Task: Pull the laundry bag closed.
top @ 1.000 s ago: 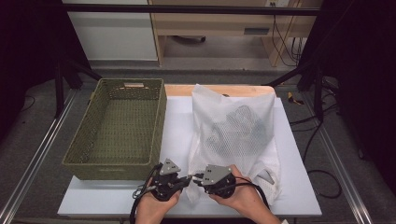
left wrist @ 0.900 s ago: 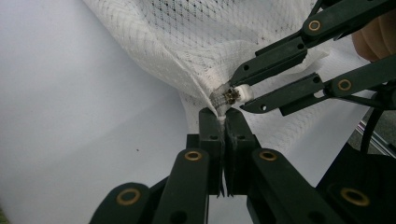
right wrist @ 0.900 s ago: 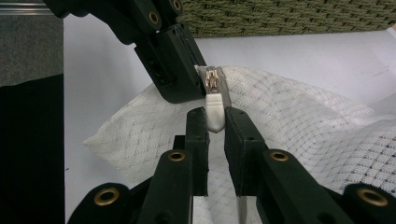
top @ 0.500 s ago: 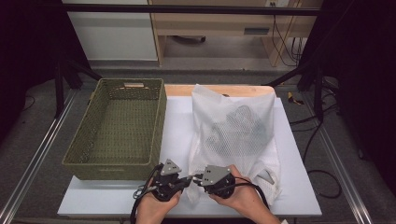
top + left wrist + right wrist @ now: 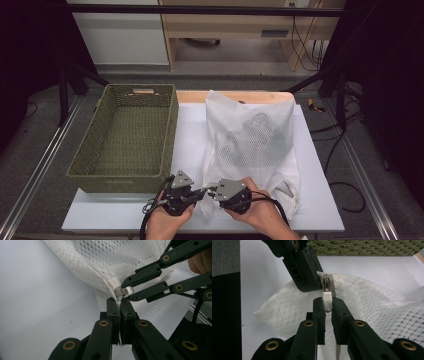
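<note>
- Contents of mesh bag [image 5: 252, 145] dark, blurred through the netting.
- Bag white, zipped corner bunched.
- Left gripper [image 5: 119, 305] pinches the bag's corner; right gripper [image 5: 327, 304] pinches zip pull [image 5: 327, 302].

A white mesh laundry bag [image 5: 252, 145] of soft, matt netted cloth lies on a smooth, matt white table top [image 5: 192, 125]. Its weave shows fine diamond holes, with a denser, thicker woven band along the edge. The zipper pull [image 5: 327, 302] is smooth white plastic, and the slider [image 5: 326, 282] above it is dull grey metal. The left gripper [image 5: 119, 307] and right gripper [image 5: 327, 305] are matt black plastic with brass-coloured metal rivets. The basket [image 5: 125, 140] is rough, olive-green woven fibre. A strip of pale wood [image 5: 235, 96] edges the table.
</note>
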A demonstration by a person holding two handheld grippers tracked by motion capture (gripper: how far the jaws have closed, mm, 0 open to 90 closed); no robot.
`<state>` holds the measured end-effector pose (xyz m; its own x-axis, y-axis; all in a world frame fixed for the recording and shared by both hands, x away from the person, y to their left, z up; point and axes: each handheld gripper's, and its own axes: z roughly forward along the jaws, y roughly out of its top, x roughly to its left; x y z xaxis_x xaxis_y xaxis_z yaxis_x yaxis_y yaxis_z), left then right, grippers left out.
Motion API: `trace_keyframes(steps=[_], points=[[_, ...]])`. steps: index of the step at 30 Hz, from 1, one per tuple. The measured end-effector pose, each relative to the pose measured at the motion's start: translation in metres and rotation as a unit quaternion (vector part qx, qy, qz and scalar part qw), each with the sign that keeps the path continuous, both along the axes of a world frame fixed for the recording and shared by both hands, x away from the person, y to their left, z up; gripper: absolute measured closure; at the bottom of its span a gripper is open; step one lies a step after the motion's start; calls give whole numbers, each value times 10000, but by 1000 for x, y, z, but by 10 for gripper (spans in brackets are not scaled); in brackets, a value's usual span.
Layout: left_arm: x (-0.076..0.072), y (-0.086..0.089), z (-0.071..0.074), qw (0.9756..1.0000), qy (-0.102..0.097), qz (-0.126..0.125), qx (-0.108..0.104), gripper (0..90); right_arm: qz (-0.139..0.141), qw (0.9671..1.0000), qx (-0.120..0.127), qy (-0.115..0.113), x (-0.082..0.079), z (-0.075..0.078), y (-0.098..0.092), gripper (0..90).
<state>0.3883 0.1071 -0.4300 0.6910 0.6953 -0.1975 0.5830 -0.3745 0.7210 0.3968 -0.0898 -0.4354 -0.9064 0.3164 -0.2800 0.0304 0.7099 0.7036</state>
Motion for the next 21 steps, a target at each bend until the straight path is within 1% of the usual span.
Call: trace_keyframes(steps=[3, 5, 6, 9, 10, 14, 16, 18, 21], points=[[-1, 0, 1, 10000, -13, -4, -9, 884, -11, 10000, -19, -9, 0, 0, -1, 819], [-1, 0, 2, 10000, -57, -31, 8, 885, -21, 10000, -30, -9, 0, 0, -1, 819], [-2, 0, 3, 10000, -69, -27, 3, 885, -21, 10000, -71, -46, 0, 0, -1, 819], [-3, 0, 4, 9999, -91, -2, -83, 885, -52, 9999, -113, -39, 1, -1, -4, 819], [-3, 0, 5, 9999, -96, -9, -77, 885, -93, 9998, -145, -25, 1, -2, -4, 819], [-2, 0, 1, 10000, -55, -11, -52, 885, -96, 9998, -146, 20, 3, -6, -6, 819], [-2, 0, 0, 10000, -76, -15, -24, 884, -112, 9998, -144, 32, 3, -8, -6, 818], [-2, -1, -2, 10000, -78, 3, -42, 884, -123, 9999, -87, 45, 4, -11, -6, 817], [-2, -3, -4, 9999, -100, 0, -45, 884, -144, 9998, -98, 35, 4, -13, -7, 817]])
